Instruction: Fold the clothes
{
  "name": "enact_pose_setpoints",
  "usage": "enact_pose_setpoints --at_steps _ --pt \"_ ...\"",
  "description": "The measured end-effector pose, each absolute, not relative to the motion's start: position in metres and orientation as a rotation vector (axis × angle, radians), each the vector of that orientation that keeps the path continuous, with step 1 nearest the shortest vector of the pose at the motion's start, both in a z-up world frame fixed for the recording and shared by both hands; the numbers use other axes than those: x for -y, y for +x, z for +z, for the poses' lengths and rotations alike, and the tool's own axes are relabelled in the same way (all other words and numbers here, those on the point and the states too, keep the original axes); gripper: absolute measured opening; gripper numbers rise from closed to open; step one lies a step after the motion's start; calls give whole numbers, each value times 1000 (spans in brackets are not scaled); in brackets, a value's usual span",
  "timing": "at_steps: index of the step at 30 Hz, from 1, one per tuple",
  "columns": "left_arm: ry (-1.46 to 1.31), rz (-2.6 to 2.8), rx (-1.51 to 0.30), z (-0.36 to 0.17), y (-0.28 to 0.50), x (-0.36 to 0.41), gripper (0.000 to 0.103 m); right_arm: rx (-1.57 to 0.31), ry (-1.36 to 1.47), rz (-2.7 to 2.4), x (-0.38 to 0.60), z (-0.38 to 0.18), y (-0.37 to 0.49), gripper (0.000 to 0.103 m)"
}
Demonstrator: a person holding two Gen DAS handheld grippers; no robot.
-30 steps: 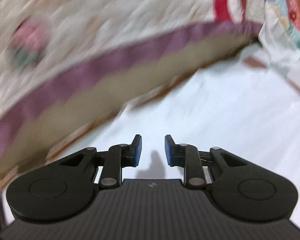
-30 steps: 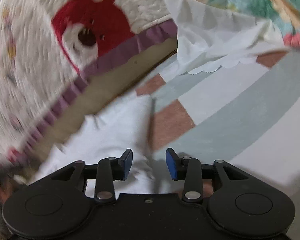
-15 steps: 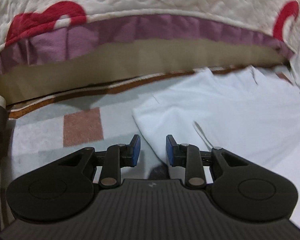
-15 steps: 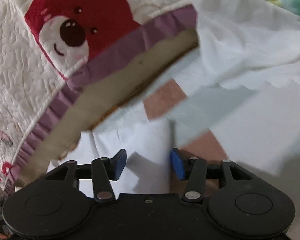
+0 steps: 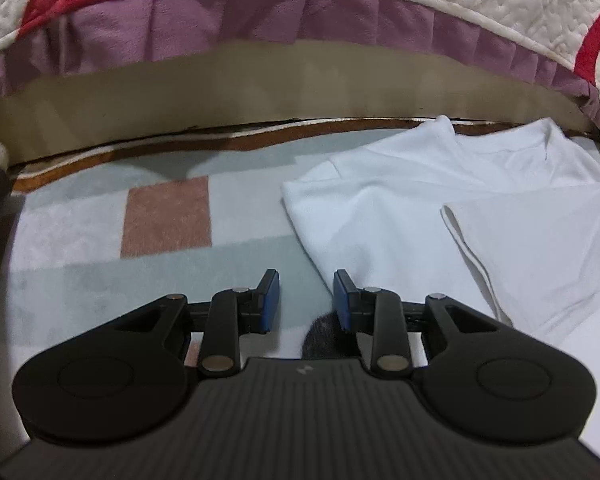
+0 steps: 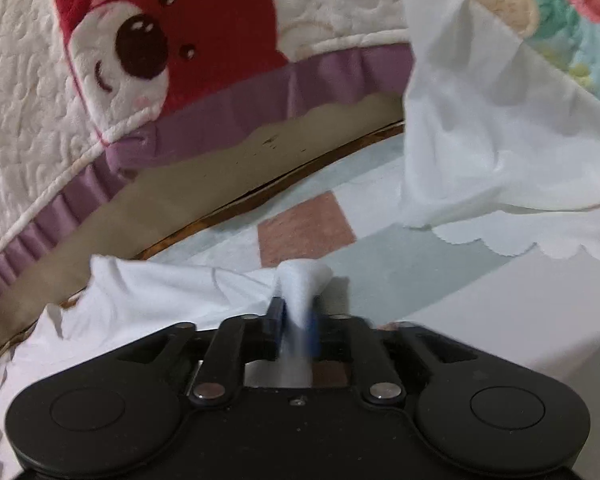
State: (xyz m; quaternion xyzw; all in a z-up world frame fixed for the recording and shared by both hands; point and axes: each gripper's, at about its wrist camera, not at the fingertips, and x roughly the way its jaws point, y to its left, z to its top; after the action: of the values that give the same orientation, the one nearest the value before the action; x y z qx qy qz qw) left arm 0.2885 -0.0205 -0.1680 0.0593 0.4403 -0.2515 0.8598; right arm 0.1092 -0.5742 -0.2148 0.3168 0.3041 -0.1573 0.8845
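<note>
A white T-shirt [image 5: 400, 216] lies on the checked blanket [image 5: 80, 264], one side folded over the middle [image 5: 540, 248]. My left gripper [image 5: 306, 294] is open just above the blanket, and the shirt's left edge runs past its right finger. In the right wrist view the same white shirt [image 6: 152, 292] stretches leftward. My right gripper [image 6: 296, 322] is shut on a bunched corner of it, with a tuft of cloth [image 6: 304, 274] sticking up past the fingertips.
A quilted cream bedspread with a red bear [image 6: 140, 52] and a purple frill [image 5: 260, 20] hangs over the mattress side behind the blanket. Another white cloth with a scalloped hem [image 6: 500, 152] drapes at the right, under a colourful quilt [image 6: 572, 20].
My right gripper has closed on the shirt's corner, which was loose between open fingers before. My left gripper has swung left and dropped towards the shirt's left edge, still open.
</note>
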Motion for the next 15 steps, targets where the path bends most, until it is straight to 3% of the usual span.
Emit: enact_pose_setpoints --at_steps 1,2,7,11,15 --pt "103 -529 -923 -166 286 17 29 -624 698 -352 574 -211 104 60" --pt "82 -532 -922 -163 284 14 29 -611 725 -359 571 -207 95 61" --pt "118 -588 -886 -156 263 14 31 -560 676 -301 528 -183 35 60" --pt "171 -637 -849 -150 245 18 31 -645 458 -290 488 -182 3 60" --pt "211 -677 -818 -148 230 22 33 -735 223 -287 466 -193 6 47"
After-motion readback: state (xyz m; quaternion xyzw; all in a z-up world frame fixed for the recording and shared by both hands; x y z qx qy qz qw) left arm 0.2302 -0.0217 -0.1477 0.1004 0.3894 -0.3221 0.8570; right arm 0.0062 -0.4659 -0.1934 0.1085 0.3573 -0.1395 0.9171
